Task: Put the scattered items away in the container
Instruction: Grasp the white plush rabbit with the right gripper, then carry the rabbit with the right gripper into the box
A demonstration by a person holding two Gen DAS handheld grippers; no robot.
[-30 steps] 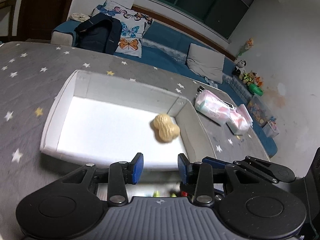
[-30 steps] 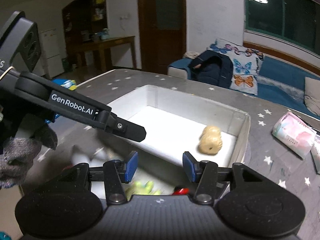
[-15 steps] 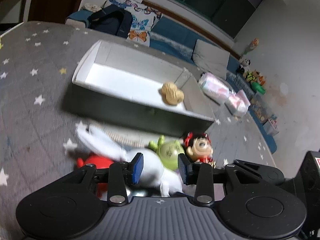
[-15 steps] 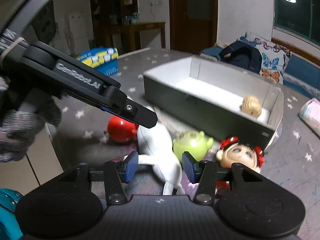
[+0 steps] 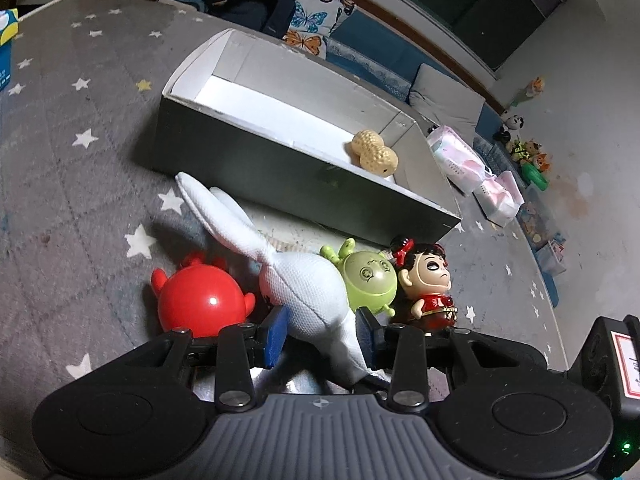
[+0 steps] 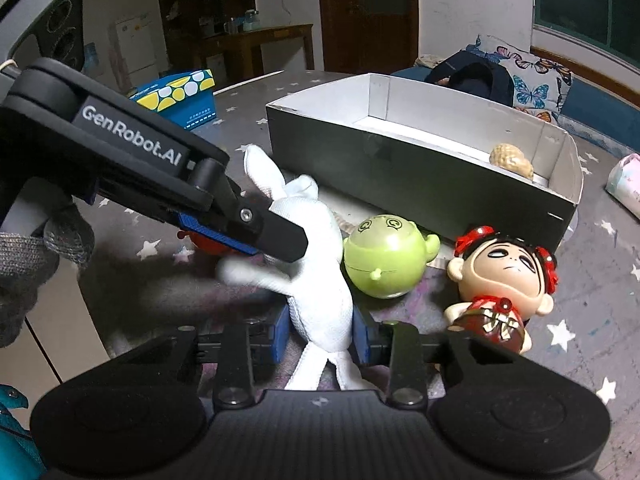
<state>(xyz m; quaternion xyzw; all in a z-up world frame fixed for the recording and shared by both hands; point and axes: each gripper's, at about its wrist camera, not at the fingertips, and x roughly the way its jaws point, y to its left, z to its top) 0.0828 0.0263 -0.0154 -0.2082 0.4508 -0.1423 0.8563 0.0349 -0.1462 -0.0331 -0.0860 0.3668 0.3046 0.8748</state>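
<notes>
White rabbit (image 6: pixel 320 280) lengthwise, ears toward box (image 6: pixel 400 168)

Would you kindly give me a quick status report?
Right gripper has just closed on white cloth rabbit; left gripper straddles its head. Green round toy touching rabbit. Grey box holds only peanut.

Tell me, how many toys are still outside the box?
4: white cloth rabbit, red round plastic toy left of it, green round toy, big-headed doll in red rightmost. More may be hidden.
</notes>
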